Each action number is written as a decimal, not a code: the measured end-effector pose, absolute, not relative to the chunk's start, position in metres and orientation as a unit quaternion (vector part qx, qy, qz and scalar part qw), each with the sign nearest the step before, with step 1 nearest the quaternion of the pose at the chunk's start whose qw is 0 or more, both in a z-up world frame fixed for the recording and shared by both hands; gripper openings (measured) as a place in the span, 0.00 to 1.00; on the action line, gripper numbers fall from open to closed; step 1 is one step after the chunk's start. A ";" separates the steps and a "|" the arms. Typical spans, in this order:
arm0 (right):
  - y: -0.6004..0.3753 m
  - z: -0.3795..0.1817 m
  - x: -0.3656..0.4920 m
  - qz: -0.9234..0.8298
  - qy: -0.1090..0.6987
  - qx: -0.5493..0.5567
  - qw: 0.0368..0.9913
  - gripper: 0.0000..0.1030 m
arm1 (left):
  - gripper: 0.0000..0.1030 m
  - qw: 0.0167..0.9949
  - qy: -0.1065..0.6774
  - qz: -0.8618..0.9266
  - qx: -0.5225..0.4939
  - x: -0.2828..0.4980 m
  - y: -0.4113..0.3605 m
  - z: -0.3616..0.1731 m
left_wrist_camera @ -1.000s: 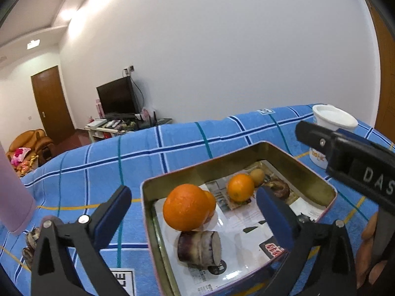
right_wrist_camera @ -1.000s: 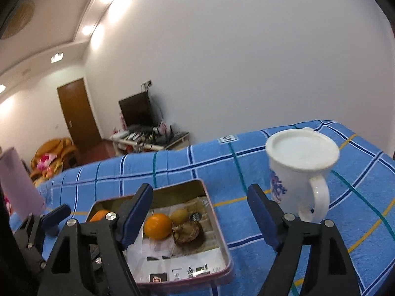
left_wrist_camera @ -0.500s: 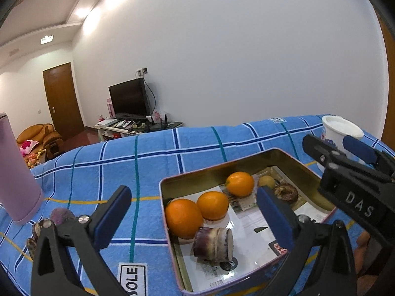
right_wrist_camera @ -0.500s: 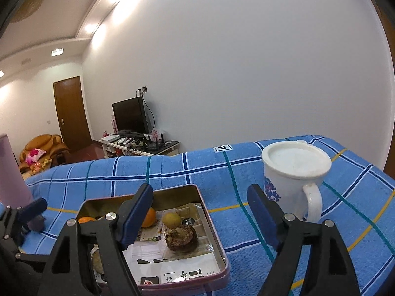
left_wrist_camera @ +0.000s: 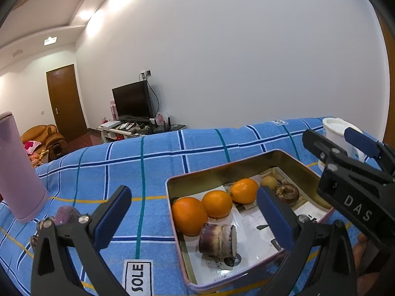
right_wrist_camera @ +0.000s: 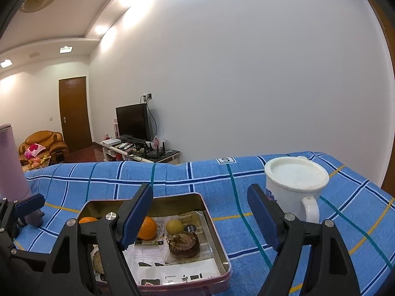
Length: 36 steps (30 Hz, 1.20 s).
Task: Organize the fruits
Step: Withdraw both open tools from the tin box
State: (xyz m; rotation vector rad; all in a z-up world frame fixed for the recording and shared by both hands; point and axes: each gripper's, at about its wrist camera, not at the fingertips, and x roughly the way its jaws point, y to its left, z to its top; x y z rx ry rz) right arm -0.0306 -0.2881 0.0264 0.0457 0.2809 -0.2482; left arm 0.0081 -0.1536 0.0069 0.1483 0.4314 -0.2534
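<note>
A metal tin [left_wrist_camera: 217,172] lined with paper sits on the blue checked cloth. It holds three oranges [left_wrist_camera: 188,215], a cut purple-skinned stalk piece [left_wrist_camera: 218,240], a small yellow fruit [left_wrist_camera: 269,182] and a dark brown fruit [left_wrist_camera: 286,193]. My left gripper [left_wrist_camera: 195,218] is open and empty, held above the tin's near left side. My right gripper [right_wrist_camera: 201,222] is open and empty above the tin [right_wrist_camera: 217,236]; it also shows at the right of the left wrist view [left_wrist_camera: 345,167]. A purple fruit [left_wrist_camera: 65,215] lies on the cloth left of the tin.
A pink tumbler [left_wrist_camera: 17,170] stands at the far left. A white lidded mug [right_wrist_camera: 293,185] stands right of the tin. Beyond the table edge are a TV stand, a door and an armchair.
An orange that was raised over the tin a second ago now rests in it beside the others. My left gripper has pulled back and to the left. My right gripper has drawn back slightly.
</note>
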 end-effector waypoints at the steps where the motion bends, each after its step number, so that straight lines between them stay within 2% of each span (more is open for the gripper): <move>1: -0.287 0.027 -0.031 -0.123 0.138 0.020 0.982 0.78 | 1.00 0.967 0.212 -0.125 0.069 0.007 -0.151 0.007; 14: -0.280 0.027 -0.036 -0.131 0.137 0.021 0.982 0.78 | 1.00 0.973 0.201 -0.107 0.029 0.001 -0.123 0.010; 36: -0.252 0.026 -0.043 -0.168 0.149 0.005 0.974 0.78 | 1.00 0.977 0.183 -0.095 0.061 -0.016 -0.090 0.011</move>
